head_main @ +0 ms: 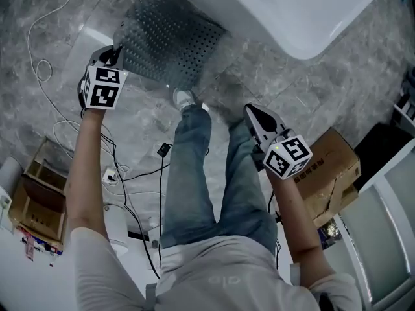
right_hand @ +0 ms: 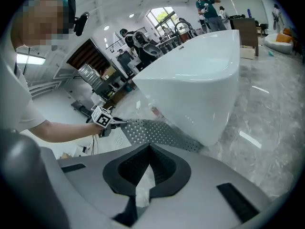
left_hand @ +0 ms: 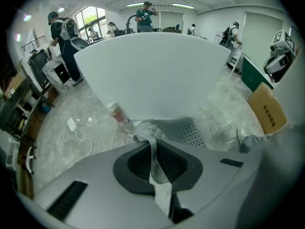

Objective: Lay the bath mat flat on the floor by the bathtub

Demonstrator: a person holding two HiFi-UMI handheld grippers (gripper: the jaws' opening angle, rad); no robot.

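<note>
The grey perforated bath mat (head_main: 170, 39) lies on the marble floor against the white bathtub (head_main: 305, 11), its near-left corner lifted. My left gripper (head_main: 117, 54) is shut on that corner. In the left gripper view a fold of the mat (left_hand: 153, 152) runs between the closed jaws of the left gripper (left_hand: 151, 141), and the rest of the mat (left_hand: 188, 130) lies under the bathtub (left_hand: 152, 75). My right gripper (head_main: 257, 116) hovers shut and empty above the floor, right of the mat. The right gripper view shows the right gripper (right_hand: 148, 146), the mat (right_hand: 157, 132) and the left gripper (right_hand: 107, 121).
The person's legs and a shoe (head_main: 185, 98) stand just in front of the mat. A cardboard box (head_main: 332, 166) sits to the right. Cables (head_main: 130, 173) and a wooden crate (head_main: 39, 193) lie to the left. A small bottle (left_hand: 117, 113) stands by the tub's base.
</note>
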